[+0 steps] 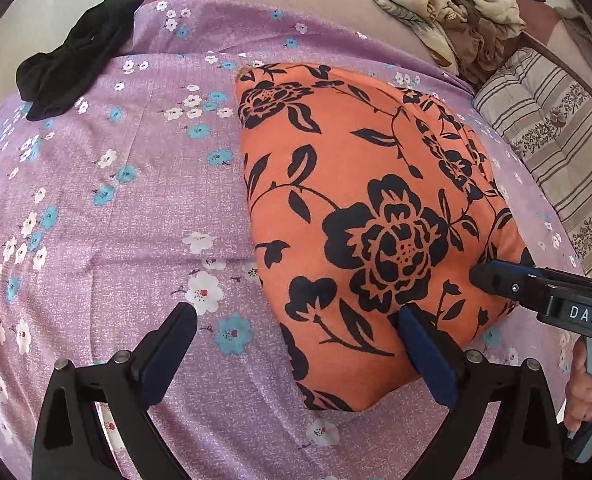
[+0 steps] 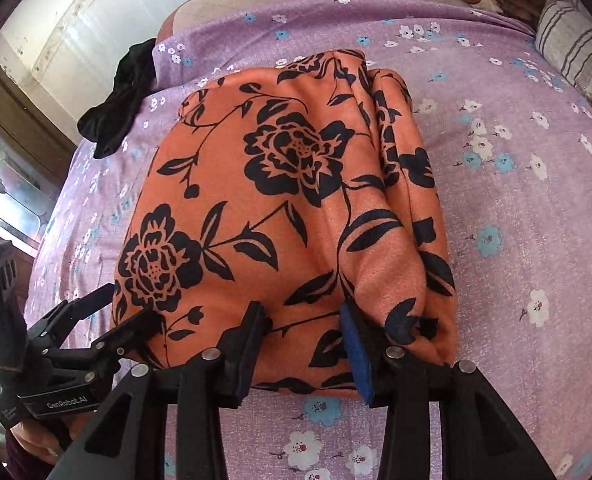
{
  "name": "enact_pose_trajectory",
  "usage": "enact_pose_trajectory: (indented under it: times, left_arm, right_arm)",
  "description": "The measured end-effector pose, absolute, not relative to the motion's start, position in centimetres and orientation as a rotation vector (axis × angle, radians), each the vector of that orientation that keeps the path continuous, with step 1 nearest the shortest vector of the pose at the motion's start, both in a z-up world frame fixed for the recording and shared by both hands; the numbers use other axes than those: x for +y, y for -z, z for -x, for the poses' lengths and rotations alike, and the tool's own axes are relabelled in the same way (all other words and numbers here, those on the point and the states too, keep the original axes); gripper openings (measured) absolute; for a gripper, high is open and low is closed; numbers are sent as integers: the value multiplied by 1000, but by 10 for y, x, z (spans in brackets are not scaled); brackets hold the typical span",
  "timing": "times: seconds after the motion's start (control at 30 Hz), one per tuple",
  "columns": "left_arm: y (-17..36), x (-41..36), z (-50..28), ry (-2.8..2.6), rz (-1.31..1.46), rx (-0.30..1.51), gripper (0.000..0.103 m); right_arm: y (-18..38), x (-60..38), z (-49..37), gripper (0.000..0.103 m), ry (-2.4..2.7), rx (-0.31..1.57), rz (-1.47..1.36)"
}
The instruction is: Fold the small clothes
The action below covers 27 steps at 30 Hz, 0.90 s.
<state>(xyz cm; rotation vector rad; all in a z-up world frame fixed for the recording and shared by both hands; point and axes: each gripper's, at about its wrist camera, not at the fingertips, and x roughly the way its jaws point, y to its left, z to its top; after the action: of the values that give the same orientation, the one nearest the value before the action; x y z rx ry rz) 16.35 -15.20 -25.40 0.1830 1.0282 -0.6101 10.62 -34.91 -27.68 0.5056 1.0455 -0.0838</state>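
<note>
An orange garment with black flowers (image 1: 359,208) lies folded into a thick bundle on the purple flowered sheet (image 1: 116,220); it also fills the middle of the right wrist view (image 2: 280,208). My left gripper (image 1: 296,320) is open at the garment's near left edge, its right finger resting on the cloth, its left finger over bare sheet. My right gripper (image 2: 301,320) is open at the garment's near edge, both fingers touching the cloth. In the left wrist view the right gripper (image 1: 491,276) reaches in from the right onto the garment. The left gripper (image 2: 132,308) shows at the lower left of the right wrist view.
A black garment (image 1: 72,56) lies at the far left of the sheet, also in the right wrist view (image 2: 124,96). A heap of beige patterned clothes (image 1: 455,8) sits at the far right. A striped cushion (image 1: 547,128) lies along the right edge.
</note>
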Motion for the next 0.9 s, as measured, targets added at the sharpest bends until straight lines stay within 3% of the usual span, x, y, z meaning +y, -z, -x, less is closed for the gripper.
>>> enact_pose_trajectory:
  times: [0.2, 0.47, 0.63, 0.77, 0.9]
  left_arm:
    - [226, -143, -166, 662, -79, 941, 101]
    - [218, -153, -212, 522, -76, 903, 101]
    - [242, -159, -226, 488, -126, 999, 101]
    - [249, -158, -230, 503, -113, 1023, 101]
    - [245, -158, -226, 486, -124, 1006, 101]
  right_arm:
    - [270, -359, -103, 43, 46, 1042, -545]
    - [229, -390, -105, 44, 49, 800, -579]
    - [244, -408, -127, 43, 44, 807, -674]
    - [269, -403, -148, 43, 66, 918, -690]
    - [269, -400, -149, 43, 72, 903, -666]
